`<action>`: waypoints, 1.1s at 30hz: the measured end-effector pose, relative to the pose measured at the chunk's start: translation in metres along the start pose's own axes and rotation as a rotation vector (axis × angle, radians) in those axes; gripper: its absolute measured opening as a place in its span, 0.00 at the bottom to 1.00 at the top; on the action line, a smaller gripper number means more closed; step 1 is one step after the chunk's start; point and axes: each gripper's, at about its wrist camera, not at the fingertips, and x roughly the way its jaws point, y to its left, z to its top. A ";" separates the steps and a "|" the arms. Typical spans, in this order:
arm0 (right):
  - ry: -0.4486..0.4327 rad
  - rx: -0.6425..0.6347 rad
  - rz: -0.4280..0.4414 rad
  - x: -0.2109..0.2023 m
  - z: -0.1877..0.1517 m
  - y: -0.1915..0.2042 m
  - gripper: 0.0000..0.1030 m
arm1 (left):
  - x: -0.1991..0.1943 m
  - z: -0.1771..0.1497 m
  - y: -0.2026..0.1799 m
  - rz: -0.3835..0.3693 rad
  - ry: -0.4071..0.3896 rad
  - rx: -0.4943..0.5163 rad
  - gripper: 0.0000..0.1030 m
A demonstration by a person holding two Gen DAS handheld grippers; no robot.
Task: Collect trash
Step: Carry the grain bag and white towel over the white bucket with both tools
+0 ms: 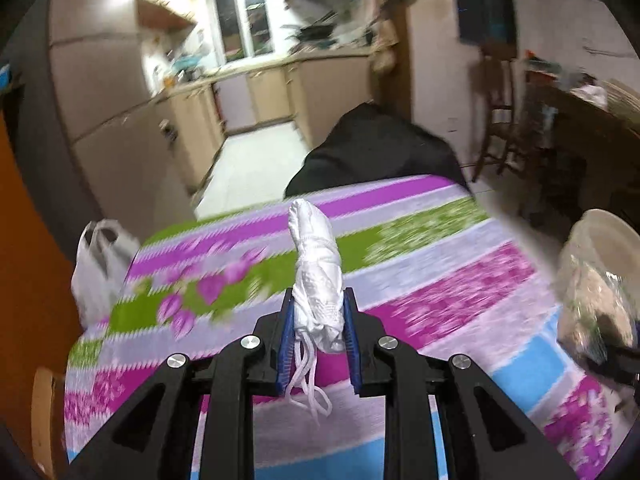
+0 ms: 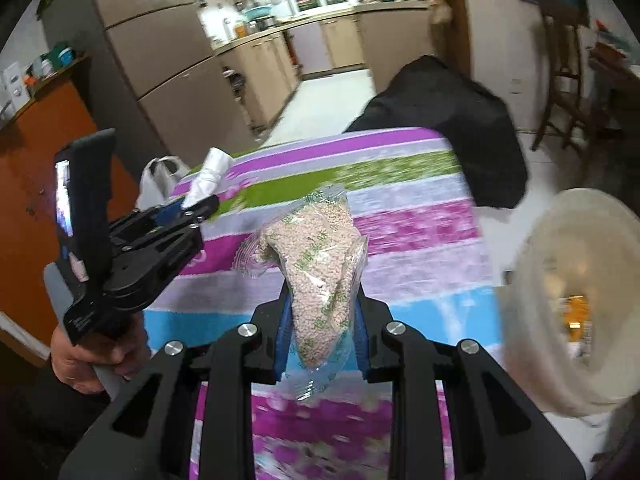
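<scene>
Above the striped worktop (image 1: pixel 440 264), my left hand-held gripper (image 1: pixel 319 320) pinched a rolled white face mask (image 1: pixel 316 276), its ear loops dangling. My right hand-held gripper (image 2: pixel 322 312) clamped a clear packet of beige pellets (image 2: pixel 320 264). A white plastic bag (image 1: pixel 100 264) hung off the worktop at nine o'clock, a black bag (image 1: pixel 376 148) beyond it at twelve.
</scene>
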 end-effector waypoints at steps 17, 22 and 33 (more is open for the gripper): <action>0.030 0.237 -0.351 -0.102 0.033 -0.164 0.24 | -0.045 0.099 -0.230 -0.427 -0.069 0.415 0.23; 0.113 0.325 -0.421 -0.104 0.033 -0.215 0.24 | -0.028 0.119 -0.292 -0.650 0.059 0.557 0.23; 0.237 0.409 -0.438 -0.083 0.017 -0.267 0.24 | 0.032 0.123 -0.369 -0.853 0.278 0.712 0.23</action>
